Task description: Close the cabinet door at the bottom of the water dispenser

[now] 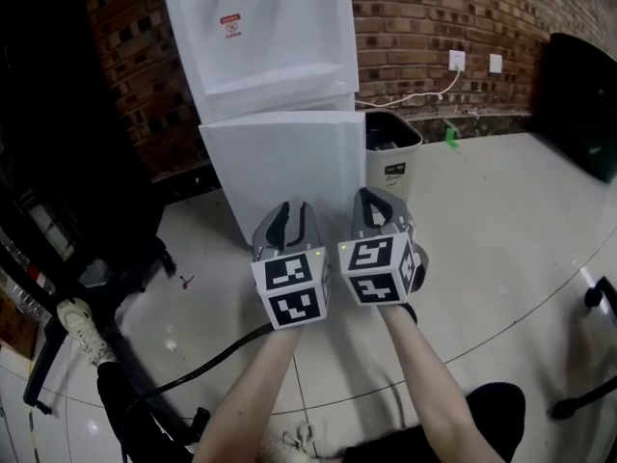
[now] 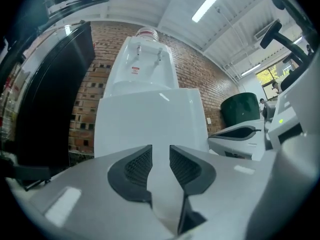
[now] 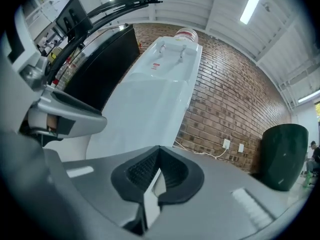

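A white water dispenser [image 1: 270, 37] stands against the brick wall. Its bottom cabinet door [image 1: 284, 162] is a plain white panel that faces me; it seems to stand slightly proud of the body. Both grippers point level at the door, side by side and just short of it. My left gripper [image 1: 289, 212] has a narrow gap between its pads with nothing in it [image 2: 160, 156]. My right gripper [image 1: 373, 201] is shut and empty [image 3: 159, 160]. The door [image 2: 150, 119] fills the left gripper view, and the right gripper view has the door [image 3: 145, 114] ahead and to the left.
A waste bin [image 1: 390, 148] stands right of the dispenser, below wall sockets [image 1: 457, 61]. A black cabinet [image 1: 58, 114] and a chair base [image 1: 116, 287] crowd the left. A black cable [image 1: 212, 355] runs over the tiled floor. A dark green object [image 1: 583, 104] stands far right.
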{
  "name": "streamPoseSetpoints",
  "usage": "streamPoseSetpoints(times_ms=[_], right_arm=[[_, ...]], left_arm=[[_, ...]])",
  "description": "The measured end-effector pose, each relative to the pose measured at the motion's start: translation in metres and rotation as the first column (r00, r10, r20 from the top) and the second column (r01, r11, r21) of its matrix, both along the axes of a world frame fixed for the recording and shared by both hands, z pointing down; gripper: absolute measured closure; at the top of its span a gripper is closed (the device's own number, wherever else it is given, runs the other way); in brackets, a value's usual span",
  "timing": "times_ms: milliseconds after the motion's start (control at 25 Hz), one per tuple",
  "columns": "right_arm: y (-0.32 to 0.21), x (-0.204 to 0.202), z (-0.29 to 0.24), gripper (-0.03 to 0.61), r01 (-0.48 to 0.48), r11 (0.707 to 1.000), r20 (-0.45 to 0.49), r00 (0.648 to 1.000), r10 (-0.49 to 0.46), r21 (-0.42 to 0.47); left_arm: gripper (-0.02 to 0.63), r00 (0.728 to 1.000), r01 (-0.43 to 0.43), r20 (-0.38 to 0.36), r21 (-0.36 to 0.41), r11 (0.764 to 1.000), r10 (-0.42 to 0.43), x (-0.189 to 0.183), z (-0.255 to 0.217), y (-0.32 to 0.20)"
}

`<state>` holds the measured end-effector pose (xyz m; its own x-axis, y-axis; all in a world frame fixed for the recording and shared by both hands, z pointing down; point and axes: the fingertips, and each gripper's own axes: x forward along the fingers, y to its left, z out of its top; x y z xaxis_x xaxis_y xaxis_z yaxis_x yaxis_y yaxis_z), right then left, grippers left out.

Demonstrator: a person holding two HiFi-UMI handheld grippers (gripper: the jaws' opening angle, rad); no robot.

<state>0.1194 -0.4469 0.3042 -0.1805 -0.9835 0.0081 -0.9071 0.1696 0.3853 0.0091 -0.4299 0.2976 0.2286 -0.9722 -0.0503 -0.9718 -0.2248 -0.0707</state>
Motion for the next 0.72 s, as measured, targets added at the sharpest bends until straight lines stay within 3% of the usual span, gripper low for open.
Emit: streamPoseSetpoints(times_ms=[720], right_arm=[[-0.088,0.021,0.001,0.578,-0.018,0.999,-0.070,0.997,0.016,-0.027]], left_arm=[[0.540,0.999,0.049,0.009,-0.002,0.999,-0.049,0.004,0.002,-0.069]])
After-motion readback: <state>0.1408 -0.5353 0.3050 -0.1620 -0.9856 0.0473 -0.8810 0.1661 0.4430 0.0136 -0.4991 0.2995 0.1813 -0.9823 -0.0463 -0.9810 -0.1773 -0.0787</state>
